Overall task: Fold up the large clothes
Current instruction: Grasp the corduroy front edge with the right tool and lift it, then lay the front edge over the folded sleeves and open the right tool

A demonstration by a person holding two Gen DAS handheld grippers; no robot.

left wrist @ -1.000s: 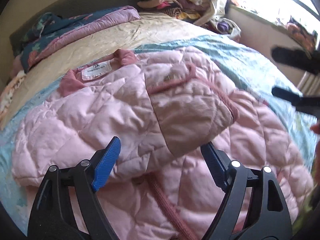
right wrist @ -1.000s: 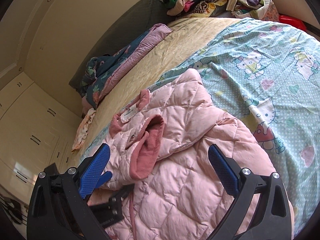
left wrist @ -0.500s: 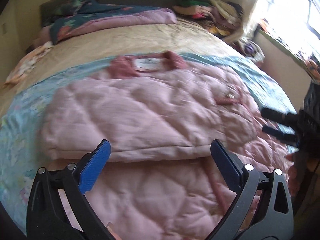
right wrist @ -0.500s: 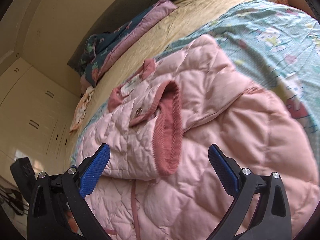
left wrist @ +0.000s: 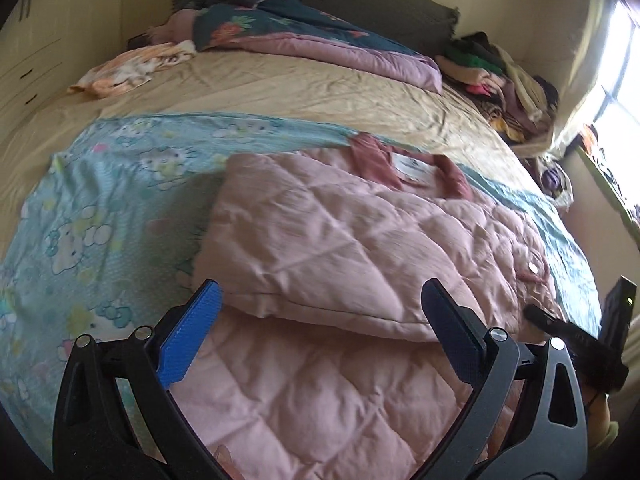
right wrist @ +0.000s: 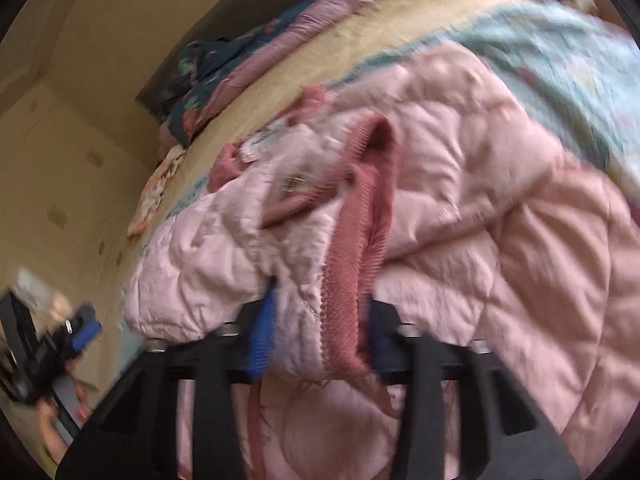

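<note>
A pink quilted jacket (left wrist: 340,248) lies on the bed, collar and white label (left wrist: 414,166) at the far side, one sleeve folded across its body. My left gripper (left wrist: 320,336) is open and empty, just above the near edge of the folded sleeve. In the right wrist view the jacket (right wrist: 500,240) fills the frame. My right gripper (right wrist: 320,336) is shut on the sleeve's dark pink ribbed cuff (right wrist: 356,264). The right gripper also shows at the right edge of the left wrist view (left wrist: 576,344), and the left gripper at the left edge of the right wrist view (right wrist: 76,332).
The jacket rests on a light blue cartoon-print sheet (left wrist: 100,216) over a beige bedspread (left wrist: 280,84). A dark floral and purple duvet (left wrist: 304,36) lies by the headboard. A pile of clothes (left wrist: 504,80) sits at the far right corner, near a bright window (left wrist: 620,92).
My right gripper has moved in and closed on the sleeve cuff; it was open before. My left gripper has drawn back and swung left, still open.
</note>
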